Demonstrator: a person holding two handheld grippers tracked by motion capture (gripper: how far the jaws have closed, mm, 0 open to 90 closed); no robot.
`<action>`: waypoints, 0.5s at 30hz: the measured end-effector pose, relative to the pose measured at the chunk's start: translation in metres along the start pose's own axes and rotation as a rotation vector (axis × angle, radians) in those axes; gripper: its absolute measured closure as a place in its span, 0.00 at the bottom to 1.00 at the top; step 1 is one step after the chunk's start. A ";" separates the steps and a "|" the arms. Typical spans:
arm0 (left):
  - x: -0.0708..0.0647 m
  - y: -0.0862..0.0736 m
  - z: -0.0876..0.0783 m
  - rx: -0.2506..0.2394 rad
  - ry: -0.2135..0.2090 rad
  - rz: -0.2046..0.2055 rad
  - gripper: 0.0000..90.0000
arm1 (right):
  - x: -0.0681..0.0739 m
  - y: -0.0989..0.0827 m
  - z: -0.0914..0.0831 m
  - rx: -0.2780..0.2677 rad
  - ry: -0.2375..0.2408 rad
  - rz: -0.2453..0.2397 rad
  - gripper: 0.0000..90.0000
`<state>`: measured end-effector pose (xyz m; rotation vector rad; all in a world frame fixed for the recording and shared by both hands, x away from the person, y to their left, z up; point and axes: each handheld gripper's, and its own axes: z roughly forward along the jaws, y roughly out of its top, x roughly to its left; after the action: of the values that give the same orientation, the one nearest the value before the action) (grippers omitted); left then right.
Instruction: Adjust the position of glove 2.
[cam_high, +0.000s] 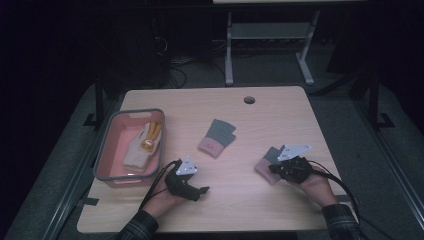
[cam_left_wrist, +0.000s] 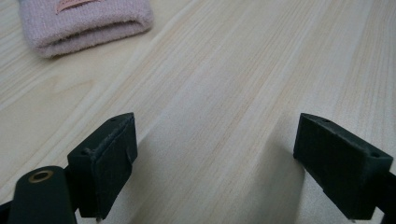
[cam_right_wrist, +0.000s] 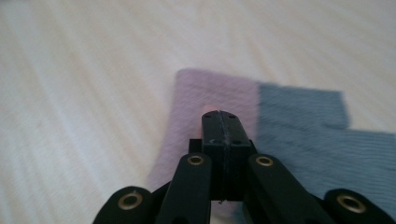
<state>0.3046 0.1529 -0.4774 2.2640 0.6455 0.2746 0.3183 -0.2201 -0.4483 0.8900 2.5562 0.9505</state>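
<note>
The right gripper (cam_right_wrist: 219, 122) has its jaws pressed tight together with nothing between the pads. Its closed tip hangs over the pink cuff end of a sock (cam_right_wrist: 299, 140) that lies flat on the table (cam_high: 240, 195). In the right gripper view the sock runs from the pink cuff under the tip out to the right into its grey-blue foot, so the long axis lies across the jaws' line, not along it. Whether the tip touches the cloth I cannot tell; the view is blurred.

In the high view the same sock (cam_high: 266, 165) sits just in front of the right gripper (cam_high: 280, 169), near the table's right front. The jaws would have to spread before they could take the cuff, and the cuff edge is the part nearest them.

The left gripper (cam_left_wrist: 215, 158) stands released, jaws wide apart over bare wood. Ahead of it and to its left lies the pink cuff of a second sock (cam_left_wrist: 86, 21), well apart from the pads. In the high view that second sock (cam_high: 217, 137) lies mid-table, between the two hands, with the left gripper (cam_high: 192, 187) the nearer.

Further left stands a pink bin (cam_high: 112, 150) with a pale sock (cam_high: 142, 150) already inside.
</note>
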 end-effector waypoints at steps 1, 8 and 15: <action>0.000 0.000 0.000 0.000 0.000 0.000 0.14 | -0.003 0.001 -0.001 -0.012 -0.014 0.011 1.00; 0.000 0.001 0.000 0.004 0.002 -0.001 0.14 | -0.033 0.003 0.008 -0.031 -0.050 0.114 1.00; 0.000 0.001 0.000 0.003 0.002 -0.002 0.14 | -0.033 0.002 0.024 0.000 -0.018 0.131 1.00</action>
<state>0.3049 0.1522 -0.4771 2.2663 0.6497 0.2756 0.3551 -0.2274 -0.4636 1.0723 2.5080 0.9739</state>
